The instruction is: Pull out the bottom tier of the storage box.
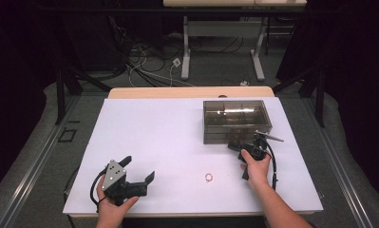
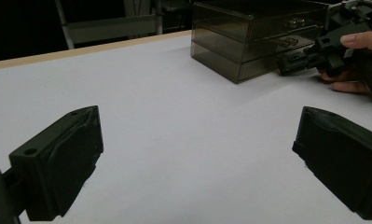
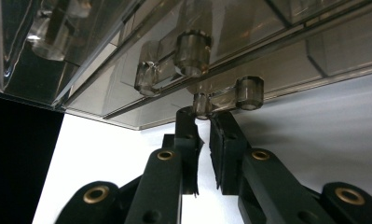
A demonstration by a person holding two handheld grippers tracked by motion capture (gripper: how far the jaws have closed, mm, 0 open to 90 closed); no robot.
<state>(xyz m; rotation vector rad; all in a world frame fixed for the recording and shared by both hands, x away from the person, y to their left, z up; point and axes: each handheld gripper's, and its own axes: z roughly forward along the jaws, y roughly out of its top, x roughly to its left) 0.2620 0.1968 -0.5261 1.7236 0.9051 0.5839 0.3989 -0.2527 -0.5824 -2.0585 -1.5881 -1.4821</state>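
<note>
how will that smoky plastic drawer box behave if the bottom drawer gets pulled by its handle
The drawer box looks like thin clear plastic and mostly empty, so probably light; it may slide on the smooth white table rather than let the drawer open. The right gripper pinches a small glossy drawer handle, which could slip. It sits low and wide, so tipping seems unlikely.

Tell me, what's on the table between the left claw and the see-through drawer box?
Just bare white table between the left claw and the drawer box, seen in the left gripper view.
</note>
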